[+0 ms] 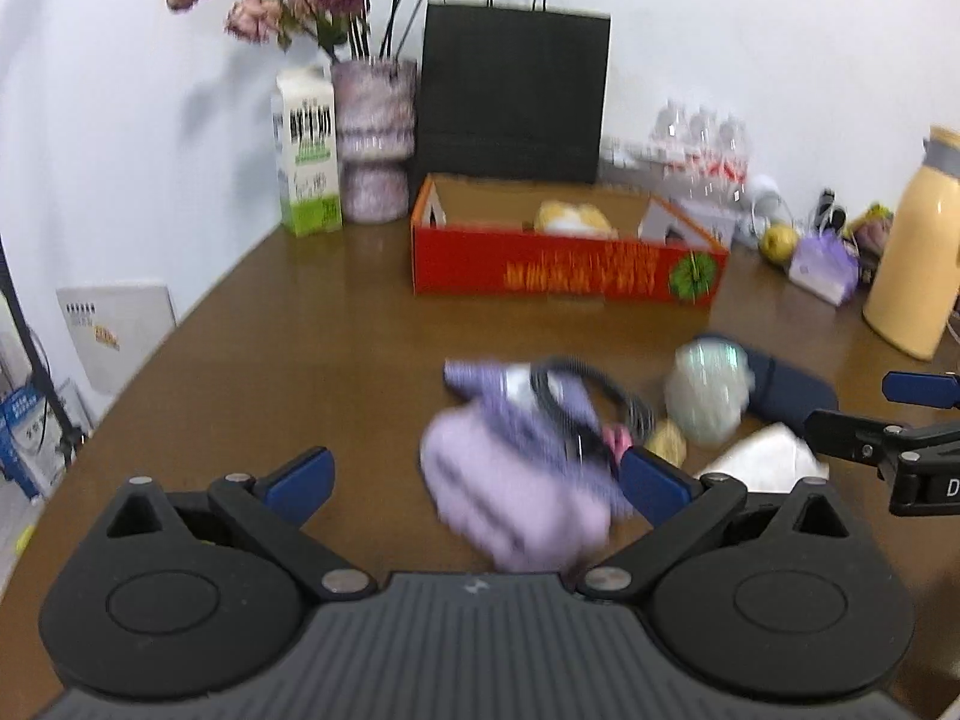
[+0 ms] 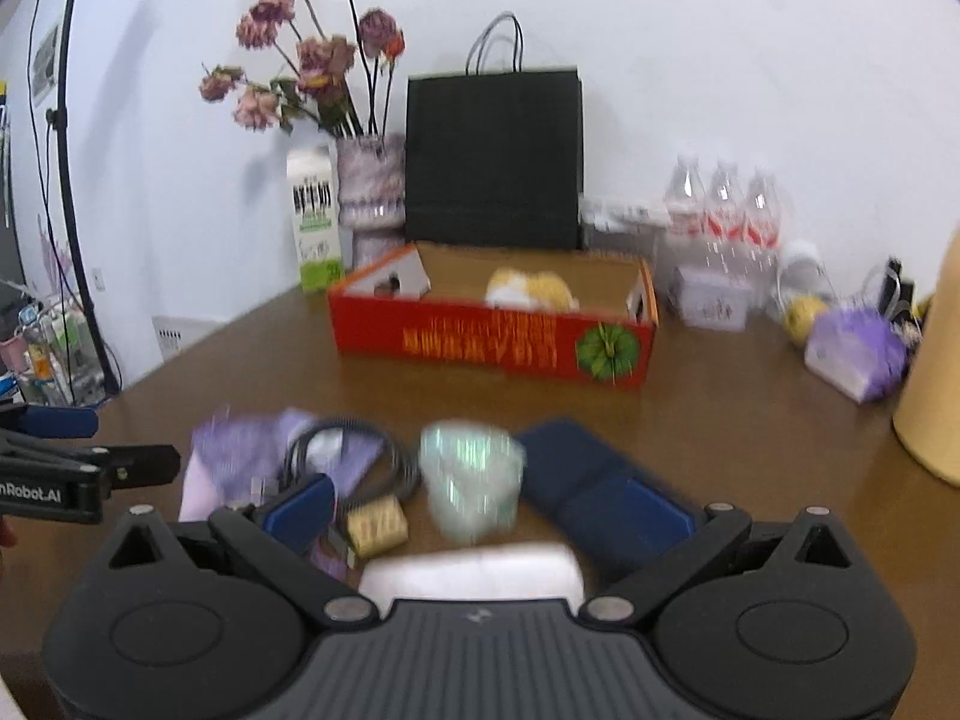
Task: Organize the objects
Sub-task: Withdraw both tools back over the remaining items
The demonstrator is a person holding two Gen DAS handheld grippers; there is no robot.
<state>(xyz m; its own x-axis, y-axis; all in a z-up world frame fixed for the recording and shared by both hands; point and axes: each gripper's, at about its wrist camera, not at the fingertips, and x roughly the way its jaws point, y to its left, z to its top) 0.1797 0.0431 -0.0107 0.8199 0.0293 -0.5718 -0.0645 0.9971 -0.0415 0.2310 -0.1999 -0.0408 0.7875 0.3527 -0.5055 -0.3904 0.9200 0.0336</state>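
Left tool [image 1: 474, 480]: jaws spread wide, empty, hovering over a lilac folded cloth [image 1: 516, 498] under a coiled black cable [image 1: 576, 402]. Right tool [image 2: 480, 510]: equally wide, empty, above a pale green translucent cup [image 2: 471, 480] and navy flat case [image 2: 594, 492]. Beyond, on the brown wooden worktop [image 1: 300, 330], an open red cardboard box [image 1: 564, 270], likely the destination. Advice: approach one item squarely, straddle its middle, avoid snagging the cable.

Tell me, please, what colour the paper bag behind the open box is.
Black, handles included; the paper bag shows best in the right wrist view.
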